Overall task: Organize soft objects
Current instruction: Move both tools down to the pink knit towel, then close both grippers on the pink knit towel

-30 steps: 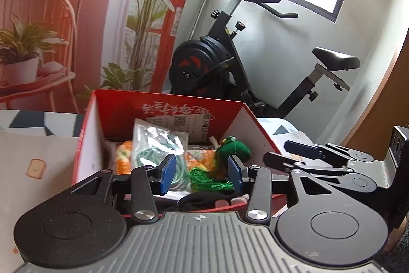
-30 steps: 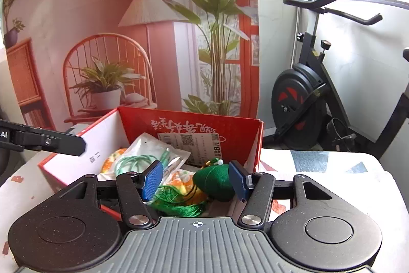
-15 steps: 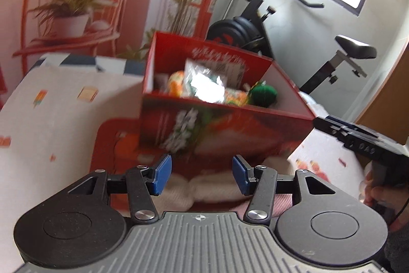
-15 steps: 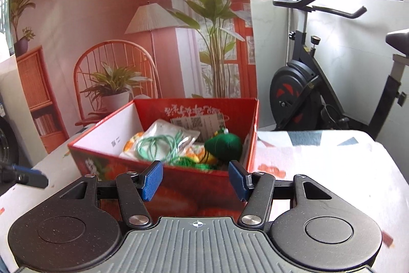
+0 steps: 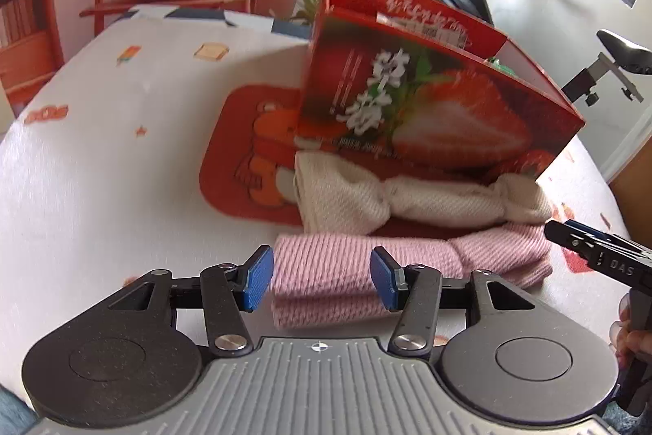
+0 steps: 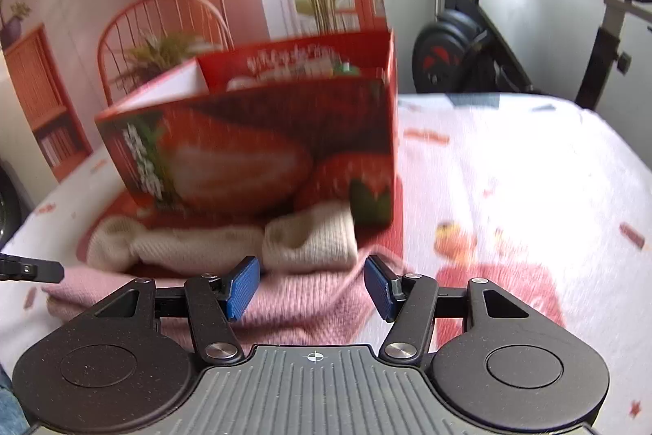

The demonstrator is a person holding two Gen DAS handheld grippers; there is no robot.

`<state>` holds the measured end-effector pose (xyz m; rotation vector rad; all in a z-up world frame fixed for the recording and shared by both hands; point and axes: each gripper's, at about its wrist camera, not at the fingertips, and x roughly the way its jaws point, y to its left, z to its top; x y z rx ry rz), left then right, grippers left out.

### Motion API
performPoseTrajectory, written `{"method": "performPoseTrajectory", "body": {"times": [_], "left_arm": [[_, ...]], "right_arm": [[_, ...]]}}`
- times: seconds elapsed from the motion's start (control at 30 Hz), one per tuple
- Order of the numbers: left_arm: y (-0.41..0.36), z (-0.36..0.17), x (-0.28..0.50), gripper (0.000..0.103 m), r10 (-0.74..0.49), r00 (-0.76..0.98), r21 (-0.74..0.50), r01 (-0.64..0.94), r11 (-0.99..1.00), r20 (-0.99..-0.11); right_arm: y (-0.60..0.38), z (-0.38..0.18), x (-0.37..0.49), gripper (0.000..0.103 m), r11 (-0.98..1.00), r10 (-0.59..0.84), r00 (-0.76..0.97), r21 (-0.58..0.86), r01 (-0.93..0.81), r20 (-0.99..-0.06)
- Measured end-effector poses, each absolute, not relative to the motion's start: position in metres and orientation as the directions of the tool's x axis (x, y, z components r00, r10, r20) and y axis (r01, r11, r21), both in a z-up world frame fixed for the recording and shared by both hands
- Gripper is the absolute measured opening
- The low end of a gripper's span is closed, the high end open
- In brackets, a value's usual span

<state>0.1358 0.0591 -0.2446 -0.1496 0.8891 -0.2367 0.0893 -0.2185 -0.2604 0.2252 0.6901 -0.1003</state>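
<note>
Change in view: a second ago both cameras looked over the box rim at the green and orange things inside; now both look lower, at the box's strawberry-printed front wall and the knitwear lying before it.
Left jaws: a little wider than a second ago.
Left gripper: jaws part-way open, blue pads to either side of the folded end of the pink knit; the pads do not visibly press on it, and nothing is held.
Right gripper: jaws part-way open, the same width as before, poised over the other end of the pink knit; gaps show beside both pads, and whether they touch the fabric I cannot tell.
Pink knit: lies flat on the white patterned cloth, nearest both grippers.
Cream knit: bunched up, just behind the pink one, against the foot of the red box.
Red mat: under the box and the cream knit.
Box contents: mostly hidden from here; only a bit of green shows above the rim.
Person: fingertips on the right gripper's handle at the left camera's right edge.
</note>
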Motion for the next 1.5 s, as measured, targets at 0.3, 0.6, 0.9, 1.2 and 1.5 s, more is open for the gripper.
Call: {"method": "performPoseTrajectory", "body": {"times": [0.3, 0.6, 0.9, 1.2, 1.5], "left_arm": [[0.055, -0.26, 0.137, 0.055, -0.262, 0.581, -0.228, 0.133, 0.965, -0.771], [0.056, -0.269, 0.134, 0.055, -0.282, 0.567, -0.246, 0.142, 0.959, -0.774], [0.048, -0.271, 0.13, 0.059, -0.27, 0.575, -0.206, 0.175, 0.963, -0.772], [0.048, -0.272, 0.13, 0.059, -0.272, 0.576, -0.205, 0.179, 0.962, -0.771], [0.046, -0.273, 0.129, 0.064, -0.273, 0.577, -0.2, 0.188, 0.962, -0.77]], "right_arm": [[-0.211, -0.278, 0.102, 0.057, 0.978, -0.026, 0.718, 0.133, 0.164, -0.696], [-0.204, -0.286, 0.1, 0.062, 0.985, -0.028, 0.699, 0.098, 0.14, -0.715], [-0.195, -0.286, 0.092, 0.062, 0.992, -0.034, 0.69, 0.062, 0.113, -0.723], [-0.196, -0.287, 0.091, 0.062, 0.991, -0.033, 0.69, 0.066, 0.117, -0.723], [-0.196, -0.286, 0.09, 0.056, 0.99, -0.012, 0.687, 0.088, 0.11, -0.727]]}}
